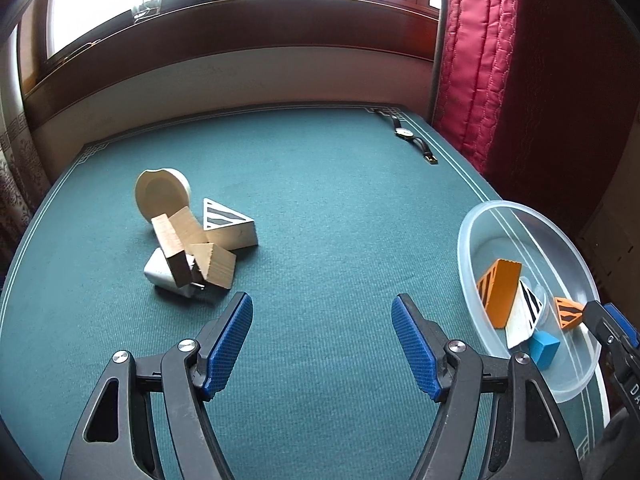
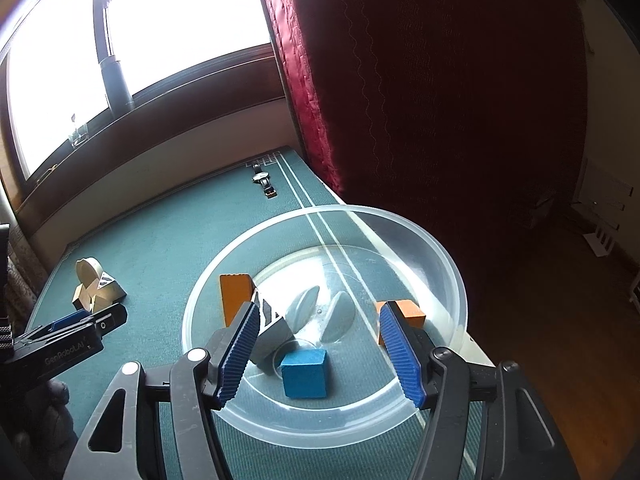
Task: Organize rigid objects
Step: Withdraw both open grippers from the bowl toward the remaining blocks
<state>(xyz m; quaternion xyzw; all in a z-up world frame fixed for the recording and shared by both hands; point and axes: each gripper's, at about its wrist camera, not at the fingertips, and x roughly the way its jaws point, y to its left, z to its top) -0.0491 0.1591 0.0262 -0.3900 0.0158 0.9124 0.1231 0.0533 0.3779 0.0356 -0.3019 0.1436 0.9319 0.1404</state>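
A heap of plain wooden blocks (image 1: 192,240) lies on the green table: a round one (image 1: 162,192), a striped triangular one (image 1: 226,220) and a white one (image 1: 162,274) among them. My left gripper (image 1: 322,304) hangs open just in front of and to the right of the heap, nothing between its fingers. A clear plastic bowl (image 2: 348,210) at the table's right edge holds a tall orange block (image 2: 236,298), a white striped wedge (image 2: 272,332), a small orange block (image 2: 410,310) and a blue cube (image 2: 304,374). My right gripper (image 2: 319,310) is open above the bowl, touching none of them.
A wristwatch (image 1: 414,140) lies at the table's far right corner. A red quilted curtain (image 1: 480,60) hangs close beside the bowl and the right table edge. A wall and windowsill with a glass (image 1: 146,8) stand behind the table. Green cloth (image 1: 320,200) separates heap and bowl.
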